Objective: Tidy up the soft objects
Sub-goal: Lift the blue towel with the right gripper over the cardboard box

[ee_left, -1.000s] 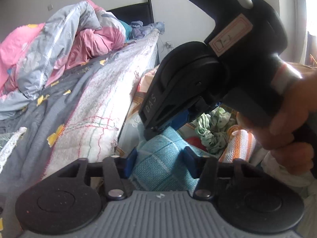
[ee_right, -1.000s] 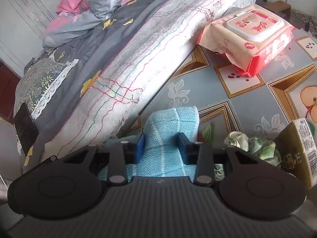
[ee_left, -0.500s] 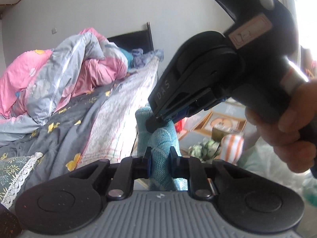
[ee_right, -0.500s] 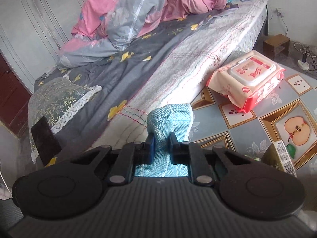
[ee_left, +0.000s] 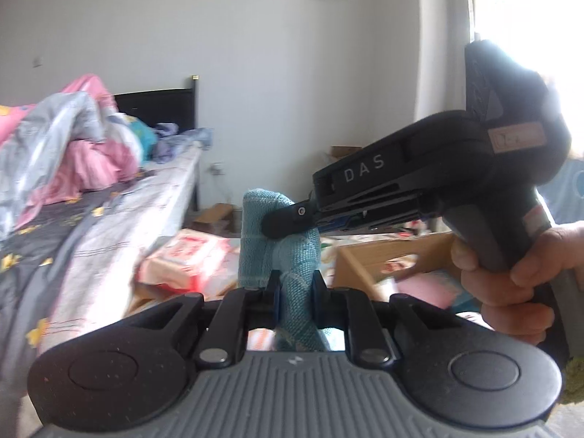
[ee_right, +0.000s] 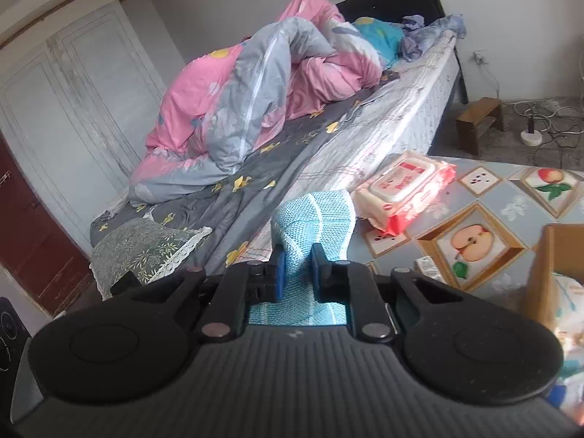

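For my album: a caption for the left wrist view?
Both tongs pinch one light blue towel beside the bed.

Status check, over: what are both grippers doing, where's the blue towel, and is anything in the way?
Left gripper shut on towel. Right gripper shut on it too. Towel held up between both, clear of the tablecloth. Nothing blocking.

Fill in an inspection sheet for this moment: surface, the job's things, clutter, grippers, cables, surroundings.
Surface: fruit-patterned mat beside the bed.
Job's things: blue towel, lifted clear of the mat.
Clutter: wet-wipes pack on the mat; cardboard box at right.
Grippers: left gripper and right gripper both shut on the blue towel.
Cables: power strip with cords on the floor.
Surroundings: pink and grey quilt heaped on the bed; white wardrobe.
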`<move>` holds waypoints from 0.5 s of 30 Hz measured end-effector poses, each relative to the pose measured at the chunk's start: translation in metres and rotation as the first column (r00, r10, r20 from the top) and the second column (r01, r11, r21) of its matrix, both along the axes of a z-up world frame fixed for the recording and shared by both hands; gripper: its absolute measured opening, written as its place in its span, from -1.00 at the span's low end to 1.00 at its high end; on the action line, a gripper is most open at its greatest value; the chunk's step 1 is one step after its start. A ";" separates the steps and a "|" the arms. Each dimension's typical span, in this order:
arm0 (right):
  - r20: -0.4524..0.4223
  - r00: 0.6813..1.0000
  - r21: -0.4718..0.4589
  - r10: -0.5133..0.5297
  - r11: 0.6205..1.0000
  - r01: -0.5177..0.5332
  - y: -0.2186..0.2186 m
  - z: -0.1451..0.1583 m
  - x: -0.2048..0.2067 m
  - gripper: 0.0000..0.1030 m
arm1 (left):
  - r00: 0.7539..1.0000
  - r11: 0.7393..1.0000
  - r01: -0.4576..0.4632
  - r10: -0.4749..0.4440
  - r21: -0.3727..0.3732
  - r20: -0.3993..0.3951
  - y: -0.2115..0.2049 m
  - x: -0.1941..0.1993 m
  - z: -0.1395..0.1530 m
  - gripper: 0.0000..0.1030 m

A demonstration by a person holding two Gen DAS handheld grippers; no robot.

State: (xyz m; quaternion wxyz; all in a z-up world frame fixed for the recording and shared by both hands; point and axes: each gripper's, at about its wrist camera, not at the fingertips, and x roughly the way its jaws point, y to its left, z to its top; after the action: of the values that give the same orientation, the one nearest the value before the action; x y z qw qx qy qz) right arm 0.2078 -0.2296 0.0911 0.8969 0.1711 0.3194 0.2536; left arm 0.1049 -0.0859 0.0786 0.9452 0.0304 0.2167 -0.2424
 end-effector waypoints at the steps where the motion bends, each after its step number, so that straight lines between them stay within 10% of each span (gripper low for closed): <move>1: -0.001 1.000 0.003 -0.019 1.000 0.019 -0.015 0.002 -0.006 -0.75 | 0.999 0.999 0.032 -0.032 -0.014 -0.006 -0.010 0.000 0.001 -0.68; 15: -0.089 0.951 -0.072 -0.297 0.954 0.291 -0.215 -0.033 -0.077 -0.75 | 0.934 0.944 0.328 -0.328 -0.025 -0.143 -0.178 0.000 -0.037 -0.68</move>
State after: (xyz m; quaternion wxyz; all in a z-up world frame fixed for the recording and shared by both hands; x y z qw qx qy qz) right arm 0.1306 -0.4447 0.0578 0.9122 0.2031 0.3417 0.0992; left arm 0.1052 -0.2637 0.0419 0.8732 0.0483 0.2766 -0.3984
